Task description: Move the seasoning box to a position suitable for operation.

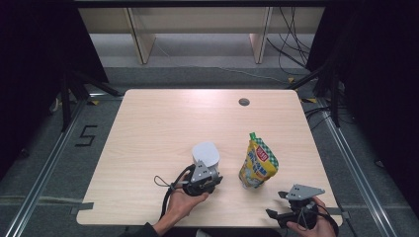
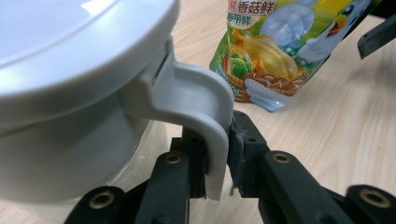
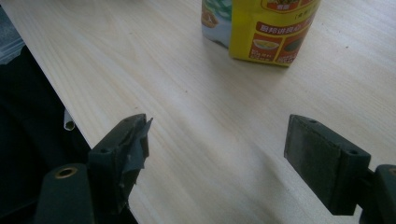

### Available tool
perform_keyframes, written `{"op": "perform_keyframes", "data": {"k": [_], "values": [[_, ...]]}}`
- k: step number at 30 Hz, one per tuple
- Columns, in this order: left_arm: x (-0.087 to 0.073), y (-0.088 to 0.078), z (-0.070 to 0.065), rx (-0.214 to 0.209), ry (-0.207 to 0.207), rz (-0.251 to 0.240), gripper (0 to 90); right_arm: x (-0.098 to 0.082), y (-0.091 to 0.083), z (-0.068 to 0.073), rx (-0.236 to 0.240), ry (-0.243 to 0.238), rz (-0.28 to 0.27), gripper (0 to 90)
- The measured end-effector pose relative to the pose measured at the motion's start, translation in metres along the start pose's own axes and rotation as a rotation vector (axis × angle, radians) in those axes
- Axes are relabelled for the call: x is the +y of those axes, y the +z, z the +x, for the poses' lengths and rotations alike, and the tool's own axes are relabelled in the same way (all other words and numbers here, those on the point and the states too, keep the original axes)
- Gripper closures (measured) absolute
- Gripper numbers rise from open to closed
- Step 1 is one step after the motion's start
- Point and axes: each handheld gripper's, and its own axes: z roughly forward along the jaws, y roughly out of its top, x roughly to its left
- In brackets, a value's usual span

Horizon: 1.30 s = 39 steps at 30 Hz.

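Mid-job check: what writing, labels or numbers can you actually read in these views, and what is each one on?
"5": dark mark on the grey floor left of the table.
"香菇鲜": large characters on the seasoning pouch, left gripper view.
Line beneath on that pouch: cut off, partly legible, not certain.
Red label on the pouch in the high view: too small.
Red and orange panels low on the pouch in the right gripper view: blurred.
White lidded container: no text.

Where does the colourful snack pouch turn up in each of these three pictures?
High view: the pouch stands right of centre on the table, right of the white cup.
Left gripper view: top right, behind the cup handle that the left gripper clamps.
Right gripper view: top middle, its yellow base ahead of the right gripper, whose jaws are open.
Shared landmark: the pale wooden table.
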Motion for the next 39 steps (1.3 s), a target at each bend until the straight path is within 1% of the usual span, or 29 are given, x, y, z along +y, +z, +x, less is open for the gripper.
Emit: {"op": "perform_keyframes", "data": {"k": [2,3,5,6,7,8,9,10,11,12,13,14,17,19,21,22,23,25,26,29,30,31,32,34,35,36,37,38,39], "values": [[-0.001,-0.001,0.000,-0.005,0.004,0.000,77.3,0.000,0.000,-0.001,0.001,-0.008,-0.006,23.0],[-0.001,-0.001,0.001,-0.021,0.000,0.000,77.3,0.000,-0.001,0.000,0.003,0.003,-0.004,22.9],[-0.001,-0.003,0.002,-0.026,0.001,0.001,76.9,0.000,-0.001,0.000,0.002,0.003,-0.003,23.0],[-0.003,-0.008,0.003,-0.030,0.019,0.013,76.5,0.000,-0.001,-0.001,0.002,-0.002,-0.004,23.0],[-0.004,-0.010,0.004,-0.035,0.024,0.017,76.0,0.000,-0.002,0.000,0.000,-0.003,-0.004,23.0],[-0.005,-0.013,0.004,-0.051,0.023,0.025,75.4,0.000,-0.002,-0.001,-0.001,-0.004,-0.007,23.0],[-0.006,-0.018,0.005,-0.056,0.009,0.044,74.7,0.000,-0.002,-0.001,-0.001,-0.001,-0.007,22.9],[-0.007,-0.022,0.007,-0.050,0.029,0.044,74.0,-0.001,-0.002,-0.001,-0.002,0.004,-0.003,22.9],[-0.007,-0.022,0.007,-0.050,0.029,0.044,73.2,-0.001,-0.002,-0.001,-0.002,0.004,-0.003,22.9],[-0.012,-0.030,0.009,-0.033,0.027,0.053,72.4,-0.001,-0.002,-0.002,-0.003,-0.008,-0.005,23.0],[-0.012,-0.030,0.009,-0.033,0.027,0.053,71.7,-0.001,-0.001,-0.002,-0.002,-0.003,-0.006,23.0],[-0.017,-0.038,0.012,-0.025,0.019,0.057,71.1,-0.001,-0.001,-0.001,-0.004,-0.001,-0.005,22.9],[-0.022,-0.048,0.017,-0.014,0.008,0.056,70.0,-0.001,-0.001,-0.001,-0.002,-0.008,0.000,23.0],[-0.025,-0.053,0.021,-0.015,0.020,0.051,69.5,-0.001,-0.001,0.000,0.000,0.002,0.001,23.0],[-0.027,-0.057,0.025,-0.010,0.019,0.049,69.2,-0.001,-0.001,0.000,0.003,0.004,0.005,23.0],[-0.028,-0.058,0.027,-0.013,0.020,0.044,69.1,-0.001,-0.001,-0.001,0.000,-0.009,0.003,23.1],[-0.028,-0.061,0.029,-0.003,0.032,0.065,69.0,-0.001,-0.001,-0.001,0.001,-0.007,0.002,23.1],[-0.029,-0.063,0.031,-0.012,0.026,0.056,68.7,-0.001,-0.001,-0.001,-0.001,-0.002,0.001,23.1],[-0.032,-0.066,0.034,-0.003,0.013,0.053,68.5,-0.001,-0.001,-0.002,-0.002,-0.011,0.001,23.1],[-0.033,-0.070,0.039,0.012,0.020,0.057,68.2,-0.001,-0.001,-0.001,0.000,-0.005,0.004,23.1],[-0.034,-0.072,0.040,0.019,0.012,0.059,68.1,-0.001,0.000,-0.003,0.006,-0.032,-0.004,23.1],[-0.035,-0.073,0.042,0.024,0.002,0.050,68.1,-0.001,0.000,-0.003,0.010,-0.037,-0.005,23.1],[-0.037,-0.078,0.049,0.048,0.001,0.046,68.0,-0.001,0.000,-0.003,0.010,-0.040,-0.005,23.1],[-0.038,-0.082,0.056,0.072,-0.002,0.046,67.9,0.000,0.000,-0.002,0.006,-0.038,-0.005,23.1],[-0.038,-0.082,0.056,0.072,-0.002,0.046,67.8,0.000,0.000,-0.002,0.006,-0.038,-0.005,23.1],[-0.040,-0.086,0.062,0.100,-0.018,0.040,67.6,-0.001,0.001,-0.002,0.009,-0.040,-0.004,23.1],[-0.040,-0.086,0.062,0.100,-0.018,0.040,67.5,-0.001,0.000,-0.002,0.000,-0.036,0.000,23.1],[-0.041,-0.087,0.067,0.124,-0.046,0.029,67.3,0.000,0.000,-0.002,0.003,-0.032,-0.001,23.1],[-0.041,-0.088,0.069,0.142,-0.044,0.040,67.2,0.000,0.000,-0.001,0.004,-0.016,0.002,23.1]]}}
